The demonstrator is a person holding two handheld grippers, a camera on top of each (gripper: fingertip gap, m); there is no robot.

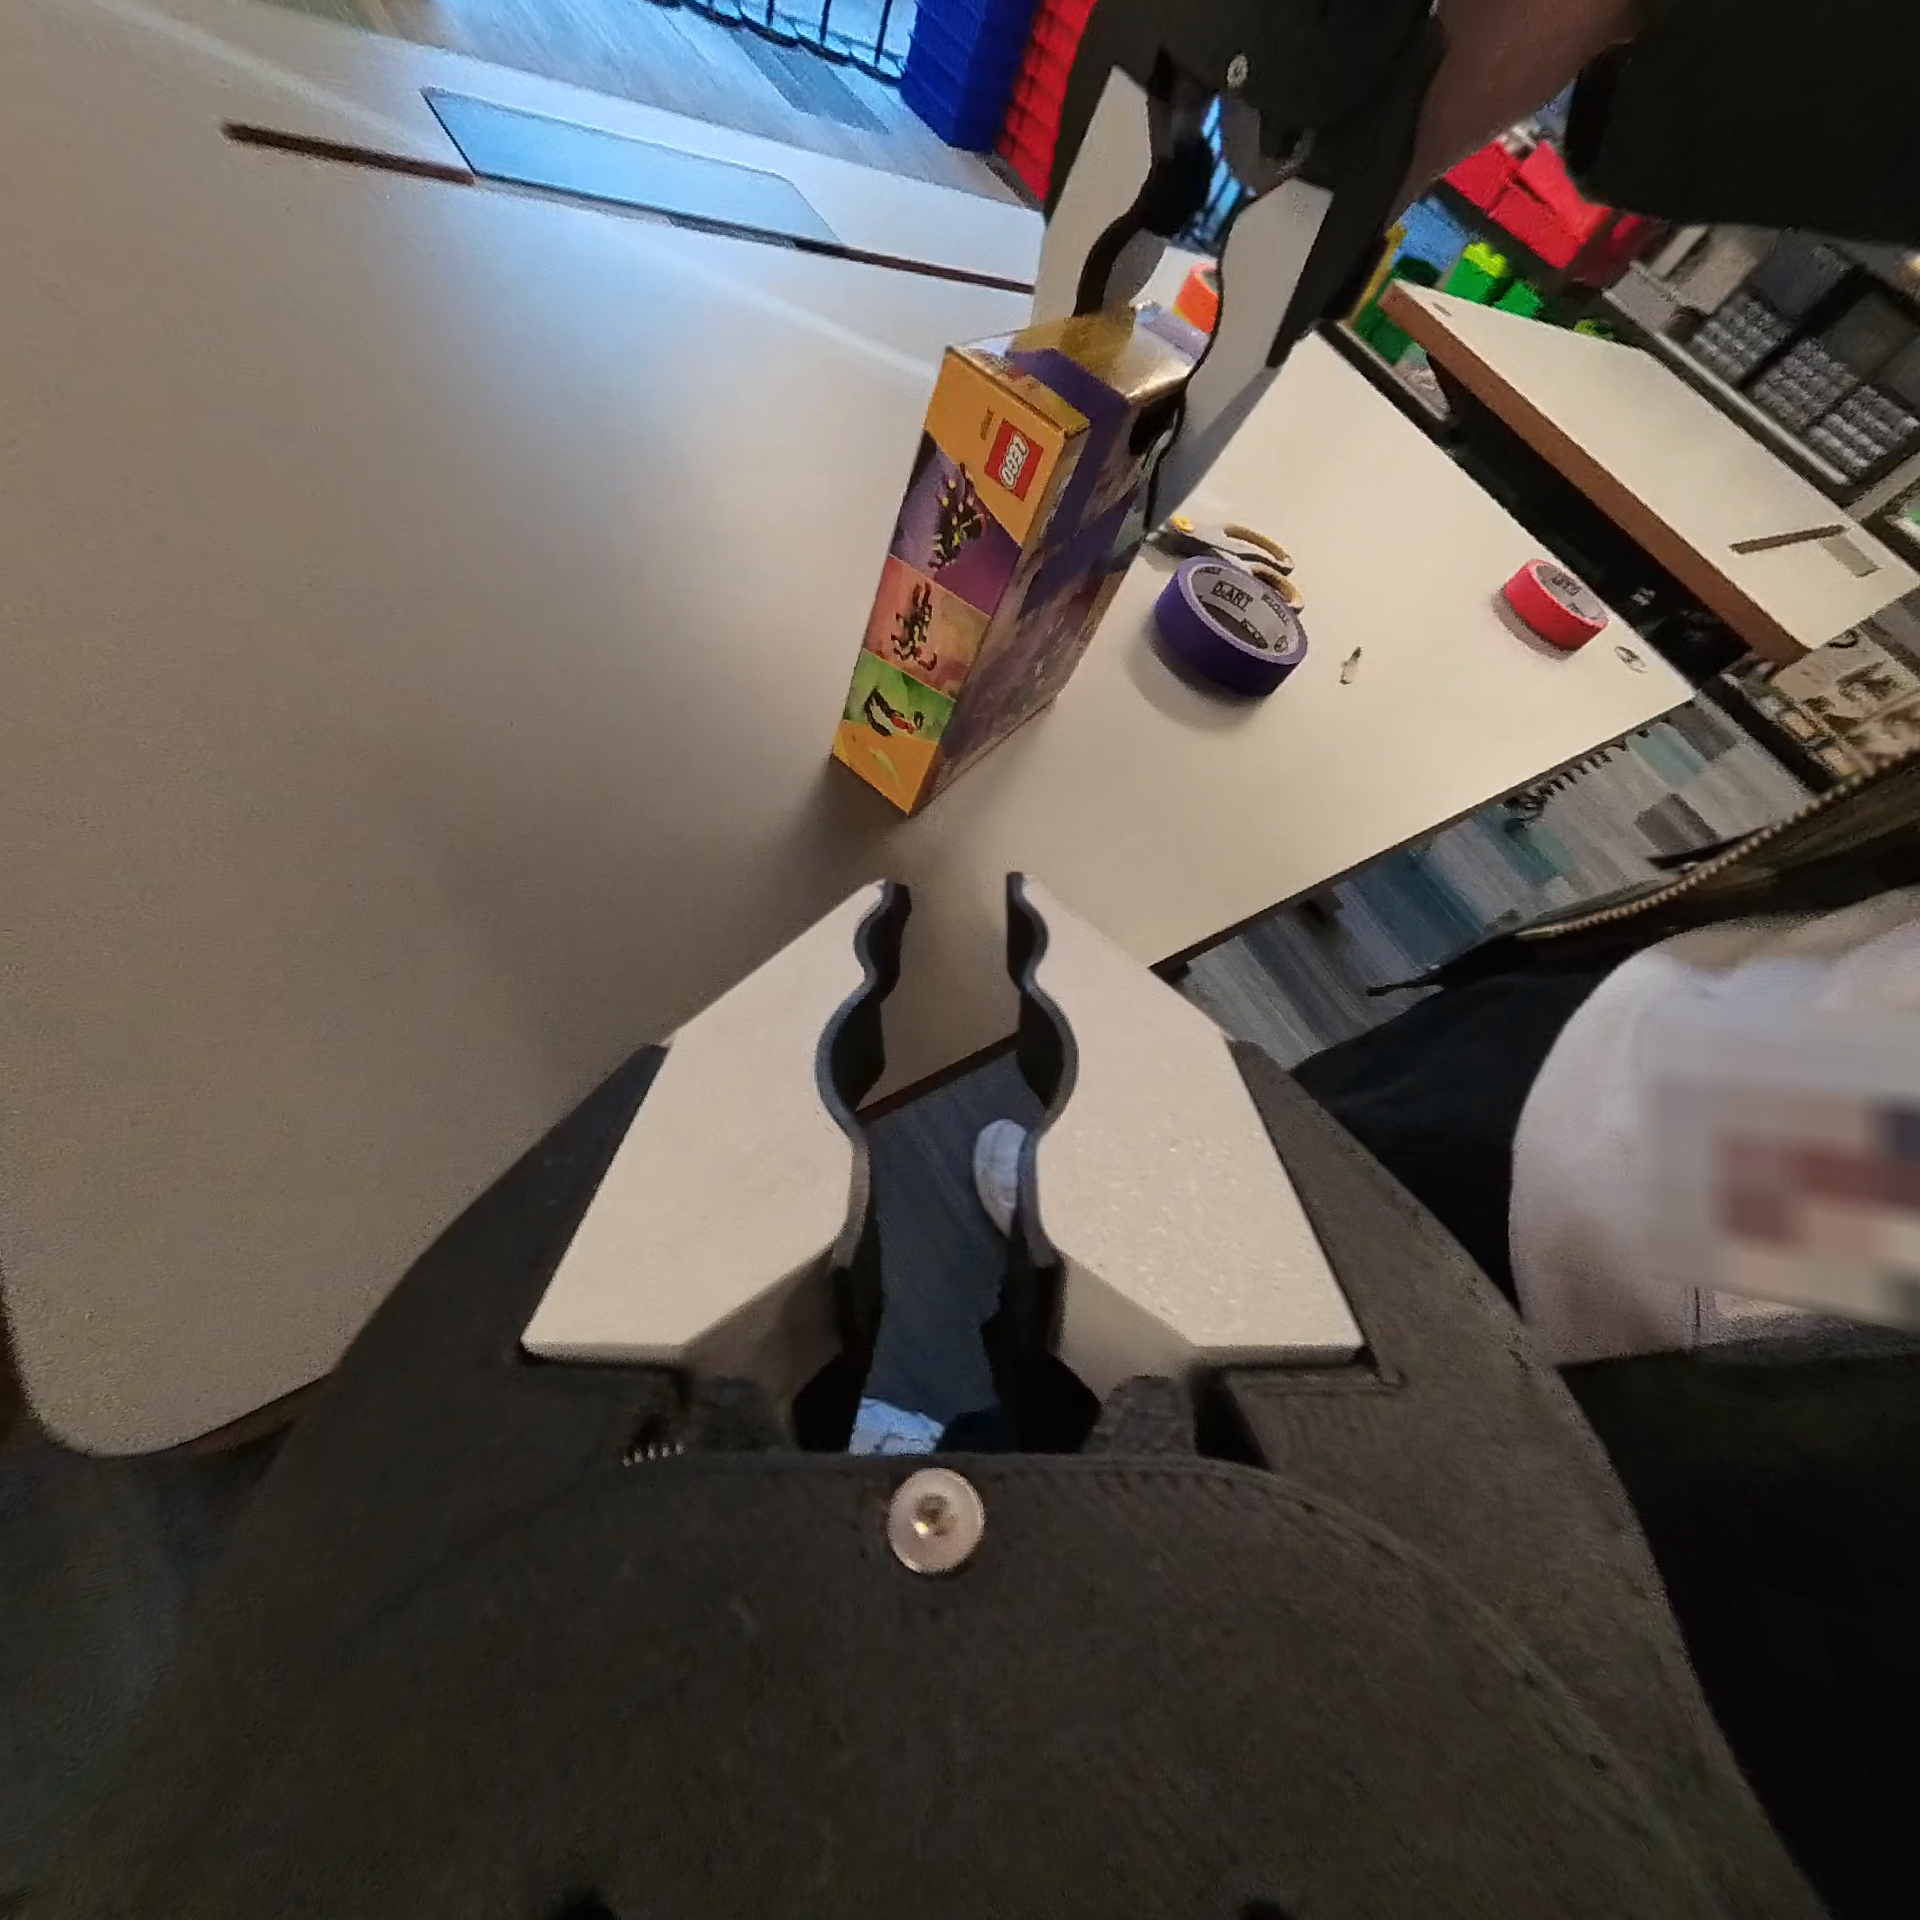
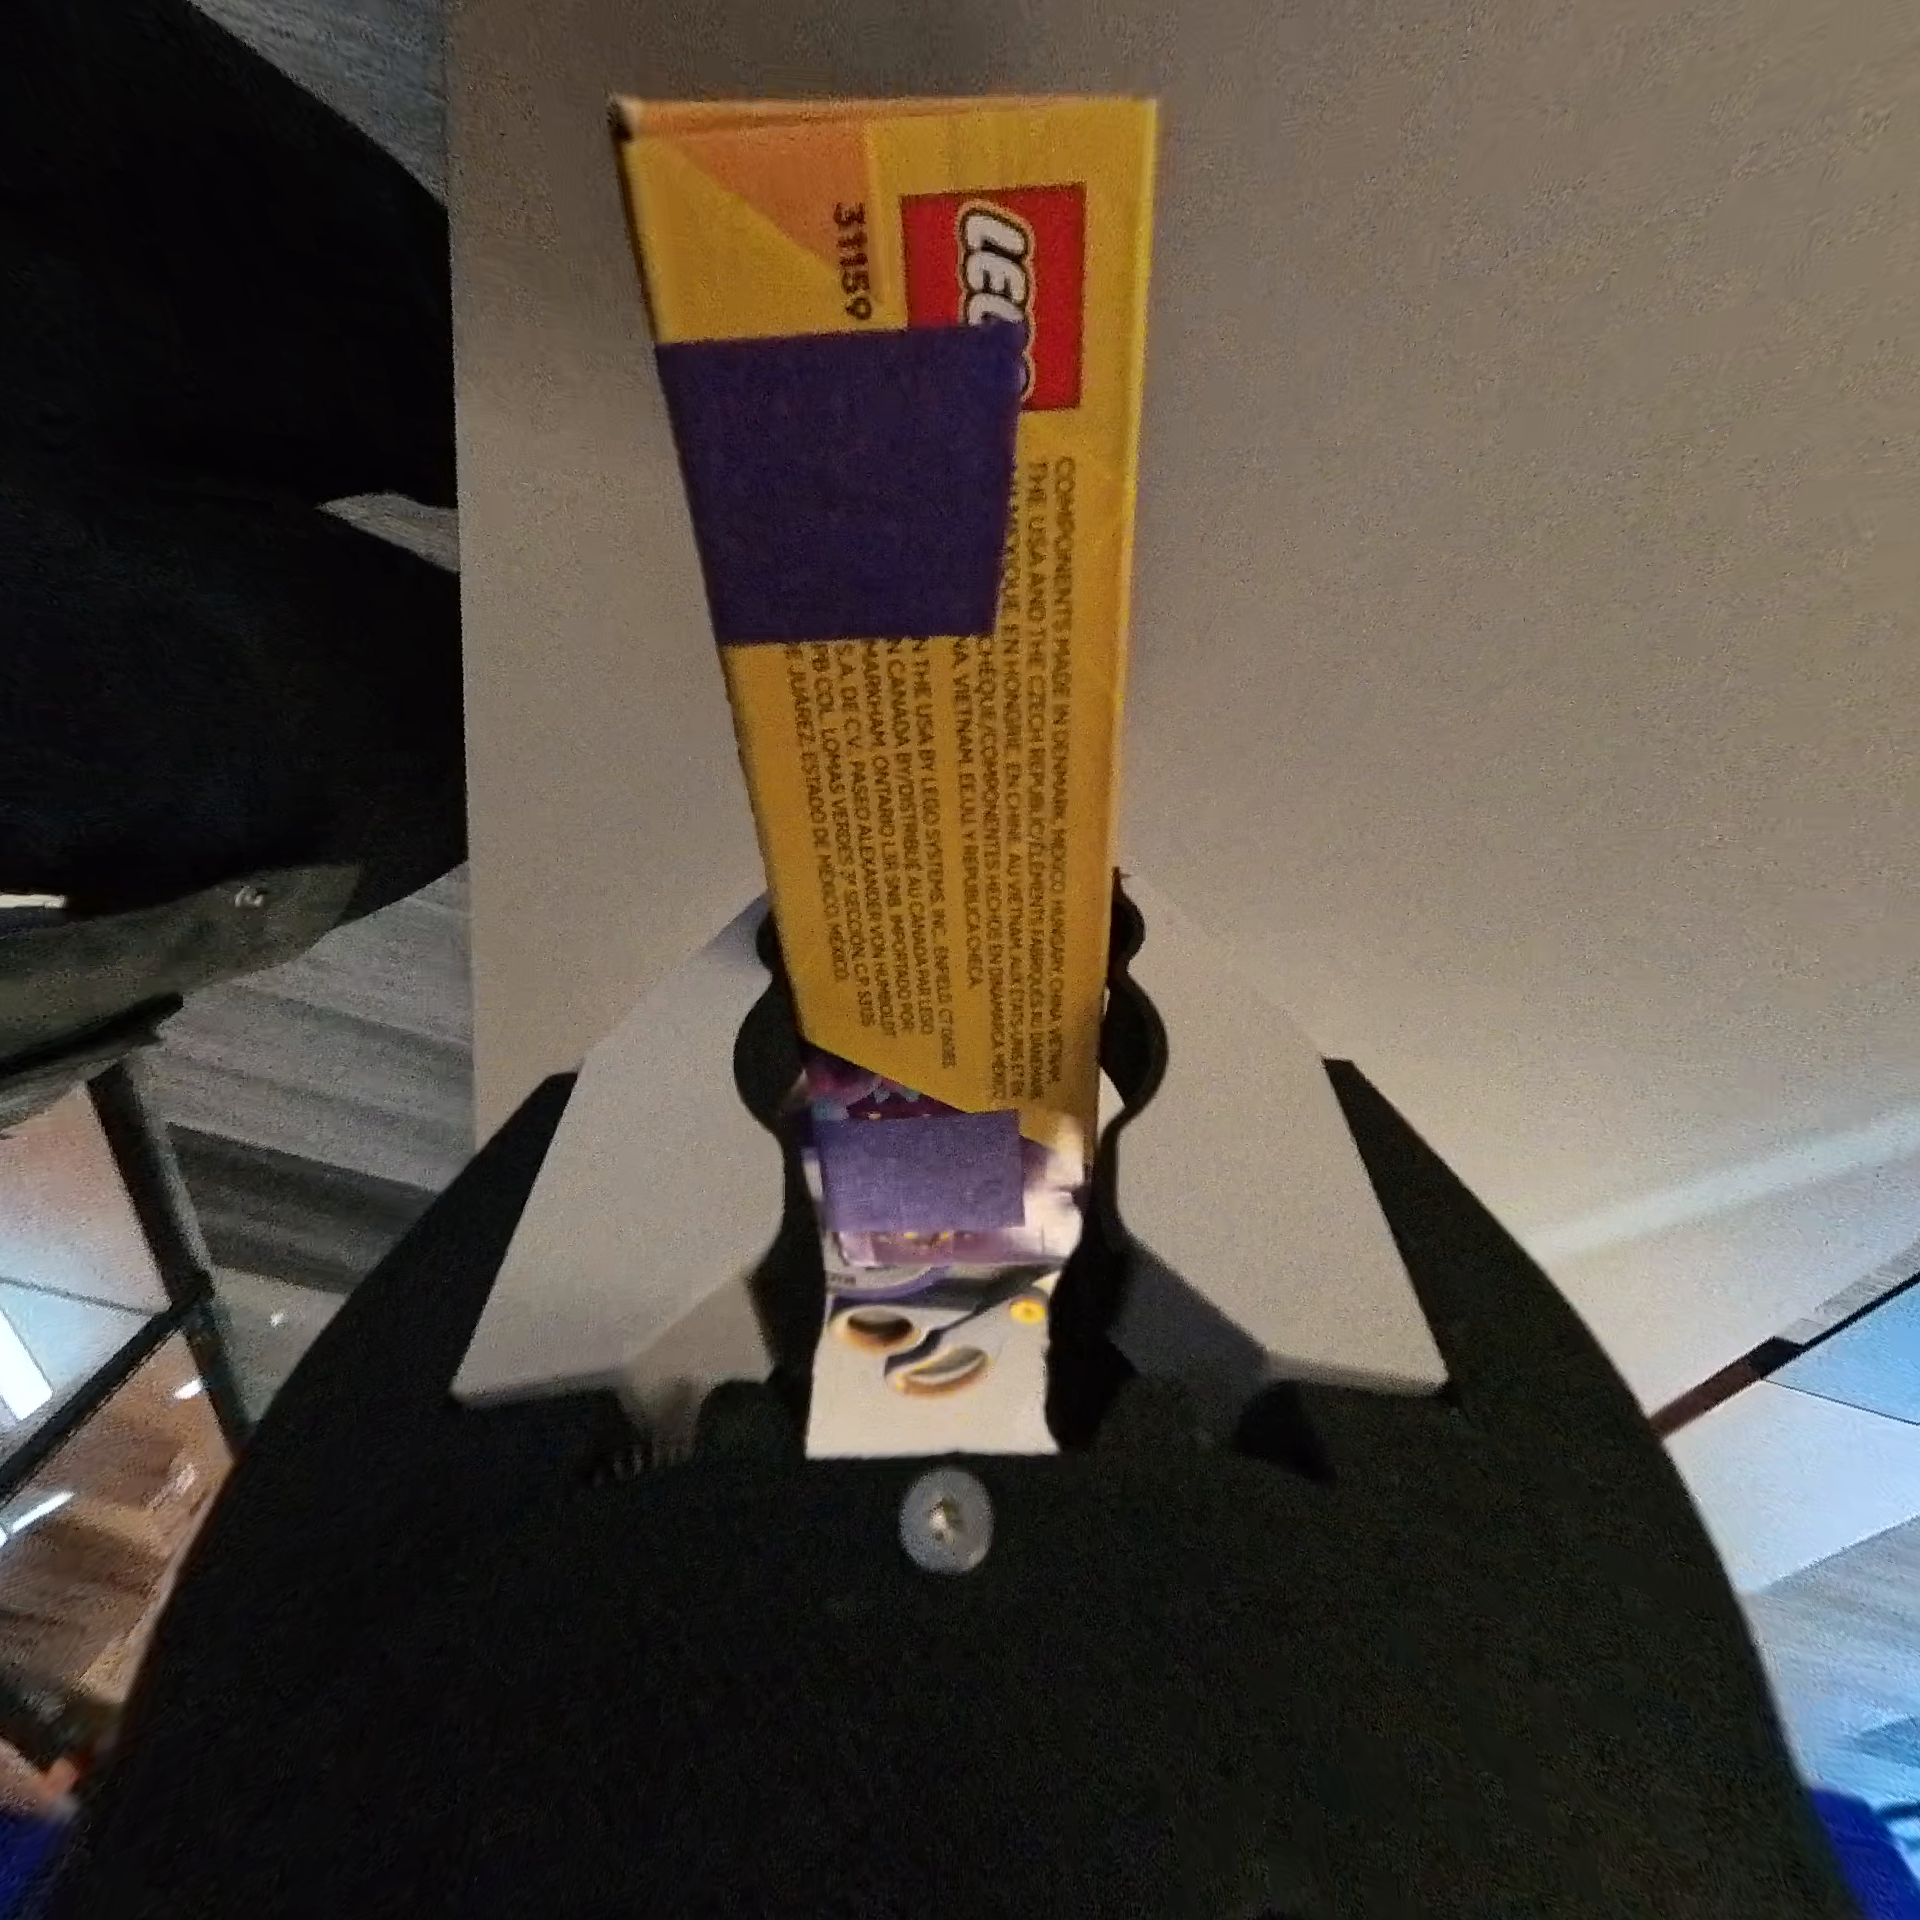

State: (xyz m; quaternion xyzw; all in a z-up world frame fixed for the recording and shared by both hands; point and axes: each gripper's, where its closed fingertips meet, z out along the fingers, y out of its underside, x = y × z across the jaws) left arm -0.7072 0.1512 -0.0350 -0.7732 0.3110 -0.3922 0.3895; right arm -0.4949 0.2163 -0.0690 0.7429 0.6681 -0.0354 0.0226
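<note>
A yellow and purple toy-brick box (image 1: 977,582) stands upright on the pale table (image 1: 416,623). My right gripper (image 1: 1143,353) comes down from above and is shut on the box's top end. In the right wrist view the box's yellow narrow face (image 2: 1081,623) runs away between the jaws of the right gripper (image 2: 940,904), with patches of purple tape (image 2: 842,488) on it. My left gripper (image 1: 954,904) is open and empty. It hovers over the table's near edge, short of the box.
A purple tape roll (image 1: 1231,623) lies right of the box with small tan scraps (image 1: 1262,545) behind it. A red tape roll (image 1: 1553,605) sits near the table's right edge. A second table (image 1: 1662,468) and shelves of coloured bins stand beyond. A person's clothing (image 1: 1662,1143) is at right.
</note>
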